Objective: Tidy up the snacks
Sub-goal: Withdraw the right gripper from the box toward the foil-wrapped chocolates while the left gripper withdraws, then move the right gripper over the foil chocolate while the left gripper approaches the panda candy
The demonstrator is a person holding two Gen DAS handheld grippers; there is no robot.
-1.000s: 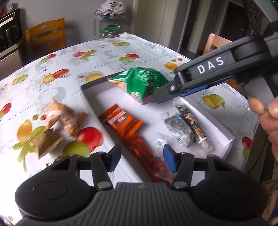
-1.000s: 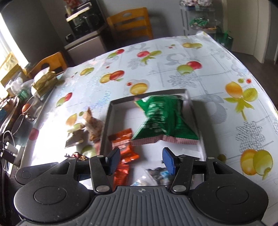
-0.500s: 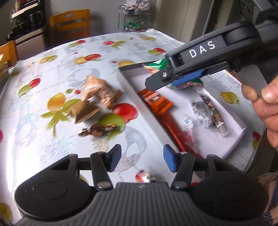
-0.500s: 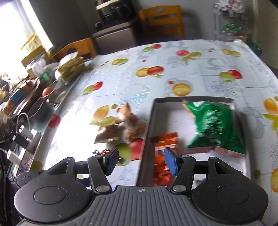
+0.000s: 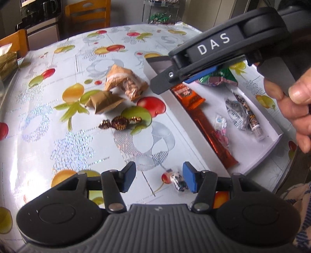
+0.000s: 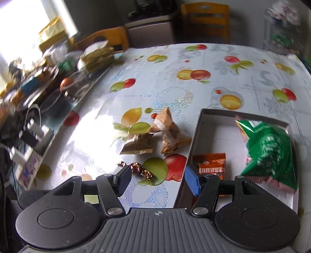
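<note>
A white tray holds a green bag, an orange pack, a long orange stick and small wrapped sweets. On the tablecloth to its left lie two tan snack packets, a brown packet and foil candies. My right gripper hovers over the tray's left wall, its jaws opening with nothing between them. My left gripper is open and low over the near table. A small wrapped candy lies by its right fingertip, untouched.
Clutter of bags, jars and cables lines the table's left side. Wooden chairs stand behind the table, and a wire rack stands beyond it. A hand holds the right gripper's handle above the tray's near end.
Both views have swung left, from the tray toward the loose snacks on the cloth. The right gripper's jaws stand wider. The green bag stays in the tray.
</note>
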